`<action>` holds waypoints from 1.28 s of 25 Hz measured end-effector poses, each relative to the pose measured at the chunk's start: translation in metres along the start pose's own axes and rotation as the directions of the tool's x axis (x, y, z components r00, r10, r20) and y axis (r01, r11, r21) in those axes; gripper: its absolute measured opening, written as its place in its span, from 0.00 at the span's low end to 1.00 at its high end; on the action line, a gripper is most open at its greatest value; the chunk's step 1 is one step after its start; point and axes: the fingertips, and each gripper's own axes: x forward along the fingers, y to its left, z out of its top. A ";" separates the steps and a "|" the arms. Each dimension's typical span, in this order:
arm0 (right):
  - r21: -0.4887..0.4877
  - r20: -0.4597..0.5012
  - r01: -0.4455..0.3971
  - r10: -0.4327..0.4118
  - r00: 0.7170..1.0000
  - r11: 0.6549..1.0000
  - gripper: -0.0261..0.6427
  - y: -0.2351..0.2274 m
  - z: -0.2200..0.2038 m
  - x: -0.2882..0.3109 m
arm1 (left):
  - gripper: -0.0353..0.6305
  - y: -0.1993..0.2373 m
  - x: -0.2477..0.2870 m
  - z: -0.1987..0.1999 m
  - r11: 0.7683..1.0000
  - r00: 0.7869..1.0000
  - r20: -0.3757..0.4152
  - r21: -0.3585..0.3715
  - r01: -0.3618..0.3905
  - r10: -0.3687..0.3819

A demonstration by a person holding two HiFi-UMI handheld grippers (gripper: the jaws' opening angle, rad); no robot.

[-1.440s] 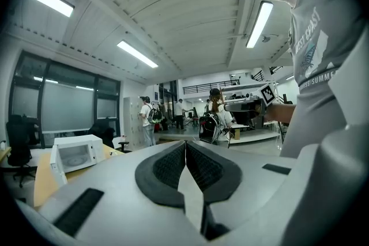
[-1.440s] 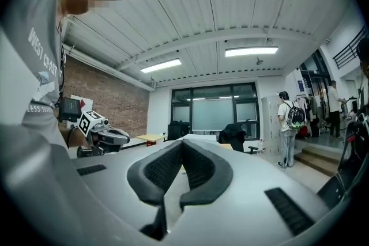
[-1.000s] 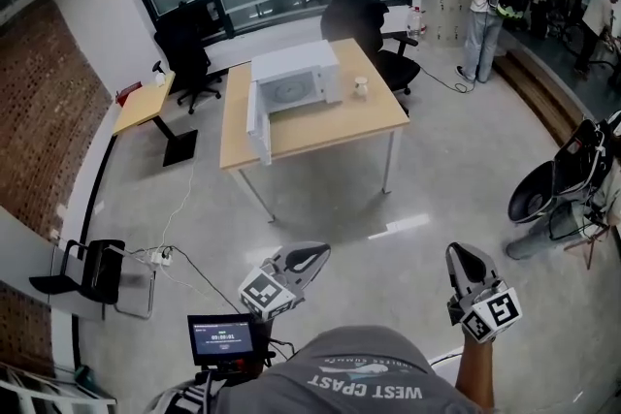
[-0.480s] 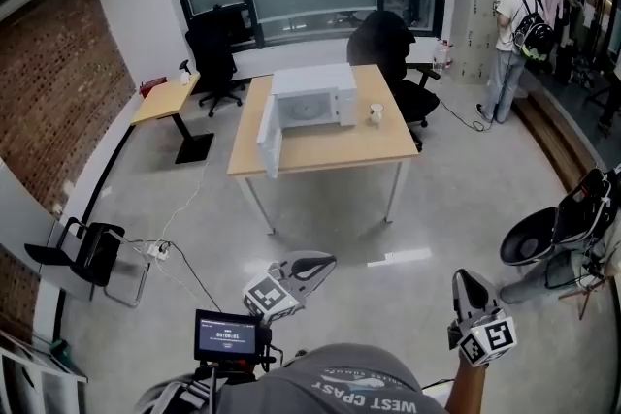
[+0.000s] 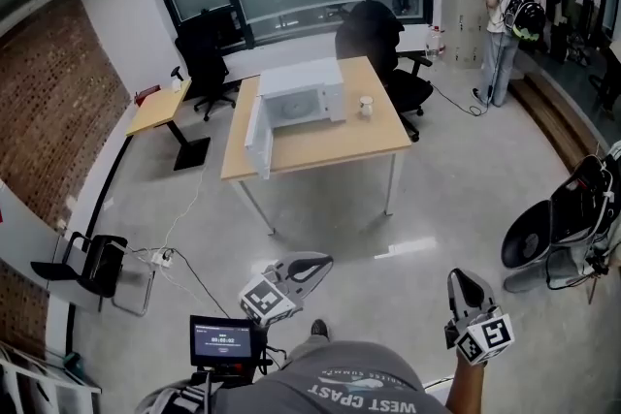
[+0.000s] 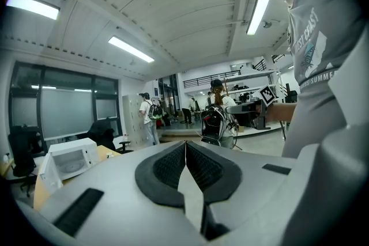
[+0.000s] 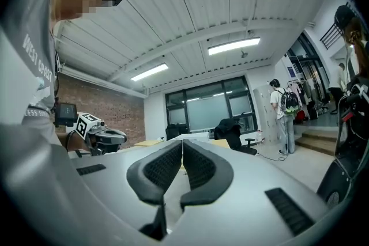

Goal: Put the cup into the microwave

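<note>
A small pale cup (image 5: 366,106) stands on a wooden table (image 5: 320,144) across the room, just right of a white microwave (image 5: 296,94) whose door (image 5: 256,135) hangs open to the left. The microwave (image 6: 72,160) also shows far off in the left gripper view. My left gripper (image 5: 318,259) is low in the head view, far from the table, its jaws shut with nothing between them. My right gripper (image 5: 463,281) is at the lower right, also shut and empty. Both point roughly level, and the right gripper view shows the left gripper (image 7: 118,136) beside it.
Black office chairs (image 5: 374,39) stand behind the table, and a smaller side desk (image 5: 160,107) to its left. A person with a backpack (image 5: 506,5) stands by lockers at the far right. A folding chair (image 5: 97,269) and cables lie at left, a black seat (image 5: 558,223) at right.
The head view has shifted a little and the table looks slightly nearer. Both grippers stay shut and hold about the same spots low in the view.
</note>
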 end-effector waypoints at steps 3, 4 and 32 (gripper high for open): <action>0.031 -0.014 -0.022 0.023 1.000 0.999 0.07 -0.016 -0.006 0.026 | 0.09 0.019 0.016 -0.004 1.000 0.999 -0.043 -0.026 -0.012 0.011; 0.040 -0.024 -0.038 0.039 0.999 0.998 0.07 -0.018 -0.001 0.032 | 0.09 0.022 0.015 -0.001 0.999 0.998 -0.060 -0.040 -0.027 0.025; -0.140 -0.054 0.019 -0.027 0.998 0.990 0.07 0.016 0.040 0.342 | 0.09 0.347 0.009 -0.050 0.997 0.989 0.144 -0.067 0.031 -0.021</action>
